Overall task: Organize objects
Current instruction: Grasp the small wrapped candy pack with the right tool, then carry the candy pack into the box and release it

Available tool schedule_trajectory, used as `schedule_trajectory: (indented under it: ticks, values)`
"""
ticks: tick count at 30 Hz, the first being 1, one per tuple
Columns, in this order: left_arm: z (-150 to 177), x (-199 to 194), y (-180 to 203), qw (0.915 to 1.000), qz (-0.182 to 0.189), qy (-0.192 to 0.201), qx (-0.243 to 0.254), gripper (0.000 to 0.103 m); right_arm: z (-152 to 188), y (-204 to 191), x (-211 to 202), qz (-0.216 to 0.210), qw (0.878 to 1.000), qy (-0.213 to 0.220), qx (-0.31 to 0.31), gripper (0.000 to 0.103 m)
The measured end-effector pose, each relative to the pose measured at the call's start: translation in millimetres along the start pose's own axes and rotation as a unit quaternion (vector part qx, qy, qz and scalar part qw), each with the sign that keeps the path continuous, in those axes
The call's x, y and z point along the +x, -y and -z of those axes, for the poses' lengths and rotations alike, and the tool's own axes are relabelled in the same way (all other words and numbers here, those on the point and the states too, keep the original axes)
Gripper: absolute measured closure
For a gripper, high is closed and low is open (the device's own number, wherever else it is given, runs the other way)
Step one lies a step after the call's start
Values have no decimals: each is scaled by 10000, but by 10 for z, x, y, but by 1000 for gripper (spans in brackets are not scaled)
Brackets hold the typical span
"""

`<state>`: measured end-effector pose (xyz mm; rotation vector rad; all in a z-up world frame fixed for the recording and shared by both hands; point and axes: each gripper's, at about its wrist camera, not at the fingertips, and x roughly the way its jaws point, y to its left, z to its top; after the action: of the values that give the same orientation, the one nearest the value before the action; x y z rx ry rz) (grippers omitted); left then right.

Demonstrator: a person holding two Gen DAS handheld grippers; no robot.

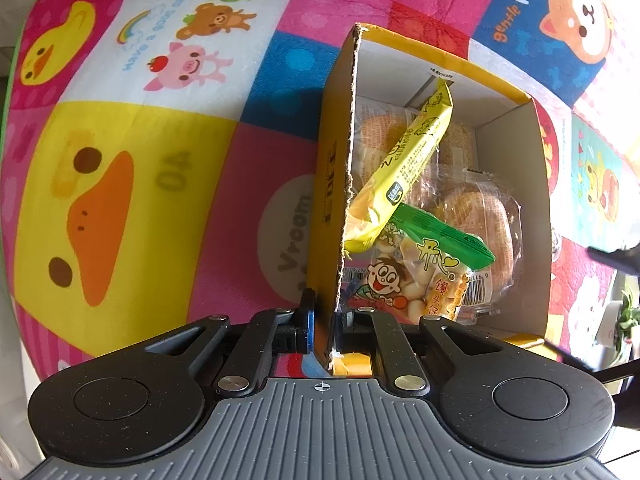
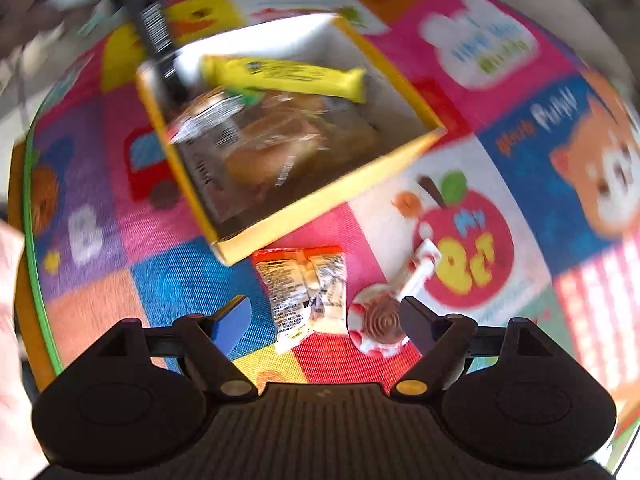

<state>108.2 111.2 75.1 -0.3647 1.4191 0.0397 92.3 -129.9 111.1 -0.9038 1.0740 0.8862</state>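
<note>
Fingers of my right gripper (image 2: pixel 326 318) stand wide apart with nothing pressed between them, pointing steeply down at the play mat (image 2: pixel 500 60). Just past them, and framed by them, lie the two loose things I judge are next: an orange-topped snack packet (image 2: pixel 304 292) and, just beside it on the right, a round lollipop (image 2: pixel 378 326) whose white stick (image 2: pixel 420 266) slants up and away. The packet looks light, crinkly and slippery, so I would pinch it across its narrow width near the middle, not by a sealed end. The lollipop seems hard but brittle under its wrapper; the stick close to the head is the safer hold. Beyond them sits the yellow cardboard box (image 2: pixel 320 204), its near corner close to the packet. My left gripper (image 1: pixel 322 330) is clamped narrow on the box's torn wall (image 1: pixel 348 184), one pad outside and one inside, steadying it; the card is thin and will flex. Inside, a cartoon biscuit bag (image 1: pixel 408 280) lies nearest, a yellow bar (image 1: pixel 404 168) leans across the wall, and wrapped buns (image 1: pixel 480 220) fill the far side.
</note>
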Motion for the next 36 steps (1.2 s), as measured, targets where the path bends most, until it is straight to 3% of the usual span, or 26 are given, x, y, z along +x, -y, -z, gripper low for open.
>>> schedule_trajectory:
  ticks: [3, 5, 9, 10, 12, 14, 20, 24, 30, 34, 36]
  values:
    - [9, -5, 2, 10000, -27, 37, -80, 92, -74, 4, 236, -205, 9996, -154, -80, 20]
    - [8, -8, 7, 10000, -41, 44, -79, 92, -113, 24, 434, -121, 9995, -259, -118, 18]
    - [7, -14, 4, 10000, -21, 46, -53, 92, -205, 173, 685, -218, 9982, -523, 170, 12]
    - [7, -15, 6, 10000, -26, 48, -48, 92, -225, 216, 693, -320, 9973, -586, 303, 15]
    - [1, -9, 15, 10000, -44, 43, -49, 92, -235, 250, 671, -483, 9953, -671, 510, 37]
    - [-21, 8, 32, 10000, -69, 24, 14, 93, -219, 212, 611, -409, 9945, -714, 645, 48]
    - [-138, 53, 102, 9991, -82, -49, 417, 93, -91, 199, 137, -661, 9771, -663, 1911, 48]
    - [-131, 67, 154, 9968, -131, -50, 782, 94, 44, 231, -319, -661, 9474, -628, 3068, 48]
    - [-136, 86, 190, 9922, -64, -144, 1238, 93, 220, 335, -1191, -437, 8739, -405, 4825, 48]
    - [-132, 95, 208, 9893, -37, -145, 1452, 93, 212, 267, -1790, -387, 8309, -141, 5549, 48]
    - [-141, 96, 198, 9893, -4, -170, 1448, 93, 148, 185, -2037, -376, 8179, -48, 5741, 48]
